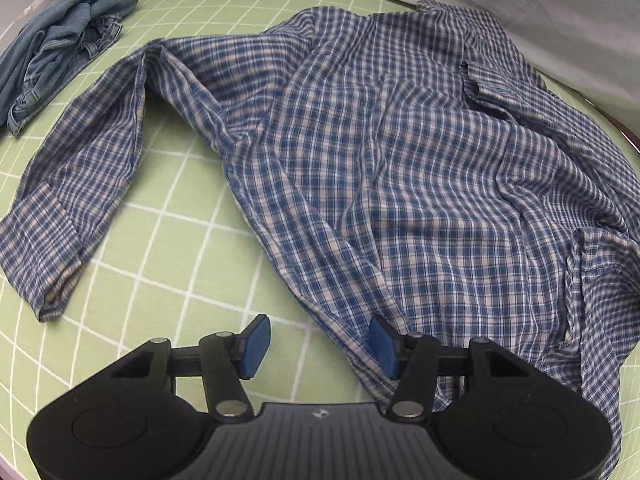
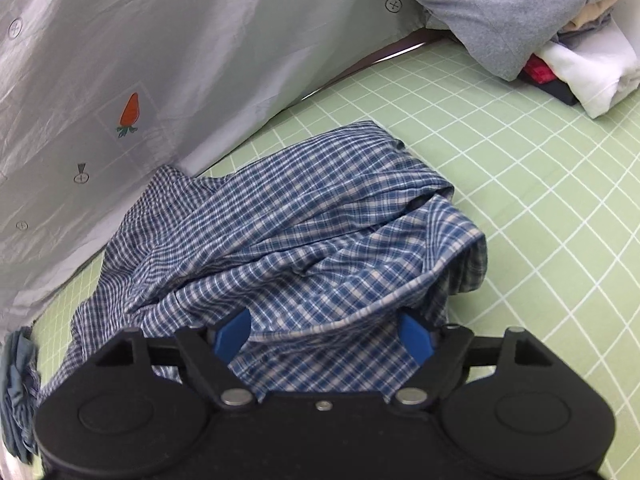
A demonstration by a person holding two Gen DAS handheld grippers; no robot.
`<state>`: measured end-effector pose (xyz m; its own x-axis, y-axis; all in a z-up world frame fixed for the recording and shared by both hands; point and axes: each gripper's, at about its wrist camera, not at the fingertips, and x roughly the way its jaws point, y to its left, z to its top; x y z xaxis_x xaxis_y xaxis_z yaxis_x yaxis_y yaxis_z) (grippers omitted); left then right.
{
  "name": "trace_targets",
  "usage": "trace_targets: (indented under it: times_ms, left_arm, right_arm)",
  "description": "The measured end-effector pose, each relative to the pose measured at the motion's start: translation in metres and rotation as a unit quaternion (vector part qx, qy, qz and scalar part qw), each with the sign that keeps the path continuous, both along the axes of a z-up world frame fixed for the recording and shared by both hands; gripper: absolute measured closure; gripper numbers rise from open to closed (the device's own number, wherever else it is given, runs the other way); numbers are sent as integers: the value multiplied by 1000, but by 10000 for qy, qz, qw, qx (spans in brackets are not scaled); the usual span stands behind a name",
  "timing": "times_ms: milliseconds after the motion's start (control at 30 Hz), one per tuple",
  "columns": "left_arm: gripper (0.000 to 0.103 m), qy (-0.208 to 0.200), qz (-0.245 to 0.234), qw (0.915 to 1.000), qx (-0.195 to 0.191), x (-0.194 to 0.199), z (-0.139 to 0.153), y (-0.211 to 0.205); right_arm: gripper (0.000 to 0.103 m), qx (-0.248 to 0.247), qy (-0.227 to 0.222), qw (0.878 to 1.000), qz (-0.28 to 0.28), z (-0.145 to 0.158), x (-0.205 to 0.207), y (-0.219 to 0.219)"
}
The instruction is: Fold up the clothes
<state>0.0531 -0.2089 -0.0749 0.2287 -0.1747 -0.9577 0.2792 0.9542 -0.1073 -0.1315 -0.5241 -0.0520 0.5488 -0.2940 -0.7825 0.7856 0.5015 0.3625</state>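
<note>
Left wrist view: your left gripper [image 1: 318,346] hangs with jaws wide, holding nothing, over the hem of the checked shirt [image 1: 400,152]. The shirt lies spread on the green grid mat [image 1: 168,248], one sleeve reaching to 9 o'clock, blue jeans [image 1: 60,44] at 10 o'clock. Your right gripper [image 2: 324,338] has jaws wide too, with rumpled shirt cloth between them.
</note>
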Motion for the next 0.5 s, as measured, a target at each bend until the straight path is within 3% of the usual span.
trace_targets:
  times_ms: [100,167,233,333,400,500]
  left_arm:
    - [49,67,76,9999,-40,-4,-1,-1]
    - [58,97,121,9998,-80,-7,-1,-1]
    - [83,154,161,9997,-133,-9,-2,-1]
    - [96,152,159,9997,-142,-12,-3,-2]
    - [98,79,160,9998,-134,-14,-2,0]
    - [99,36,338,9992,-190,-12,-1,10]
  right_arm:
    - [23,274,-168,9994,-139,-3,2,-11]
    - [23,483,-224,9983,-252,-7,4,-18]
    - [28,648,-284,9969,-332,-9,3,-24]
    - [60,808,-284,9958,-320,-15,-1,-30]
    - [96,890,-324,9950,-308,-18,-8,-32]
    - [100,741,-287,9964,-294,-14,-26,-29]
